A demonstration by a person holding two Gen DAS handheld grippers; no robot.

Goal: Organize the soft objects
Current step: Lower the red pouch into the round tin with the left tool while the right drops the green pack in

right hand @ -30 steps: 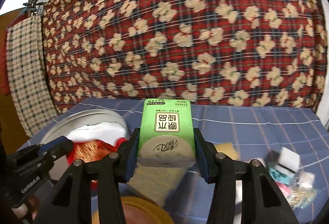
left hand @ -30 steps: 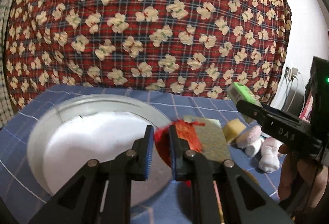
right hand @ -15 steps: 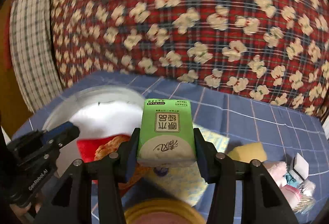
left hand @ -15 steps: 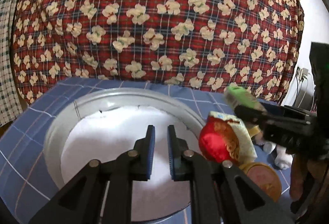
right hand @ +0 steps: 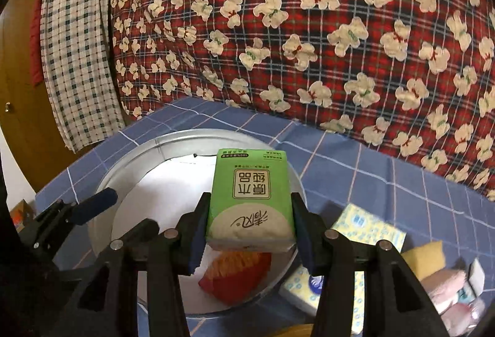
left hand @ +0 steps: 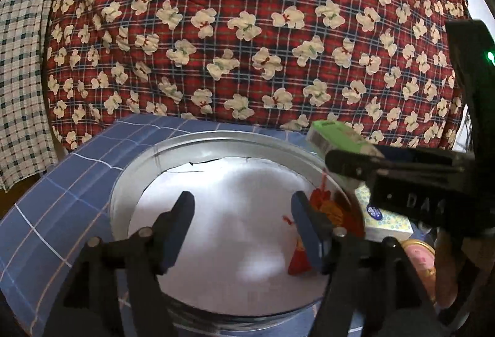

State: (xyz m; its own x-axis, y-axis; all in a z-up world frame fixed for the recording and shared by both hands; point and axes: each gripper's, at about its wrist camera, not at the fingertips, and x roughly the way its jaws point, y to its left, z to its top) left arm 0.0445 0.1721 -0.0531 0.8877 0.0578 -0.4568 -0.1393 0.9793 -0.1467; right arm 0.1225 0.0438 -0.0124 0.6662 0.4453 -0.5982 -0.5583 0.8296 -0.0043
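Observation:
My left gripper [left hand: 243, 201] hovers over a round metal tin [left hand: 216, 142], its jaws opening with nothing between them. A red and orange pouch [left hand: 328, 210] lies inside the tin, just beyond the right finger. My right gripper [right hand: 250, 207] is shut on a green tissue pack [right hand: 252, 182] and holds it above the tin's [right hand: 173, 142] right side. The red pouch [right hand: 238, 272] shows below the pack. In the left wrist view the green pack [left hand: 337, 136] comes in from the right.
A yellow-patterned tissue pack [right hand: 368, 225], a yellow sponge [right hand: 423, 256] and pink soft items [right hand: 445, 284] lie right of the tin on the blue checked cloth [left hand: 62, 198]. A round pinkish lid [left hand: 417, 250] sits near the front. A red floral quilt [left hand: 247, 27] rises behind.
The left jaws have opened and the red pouch has dropped from beside them into the tin. The right gripper has carried the green pack leftward over the tin.

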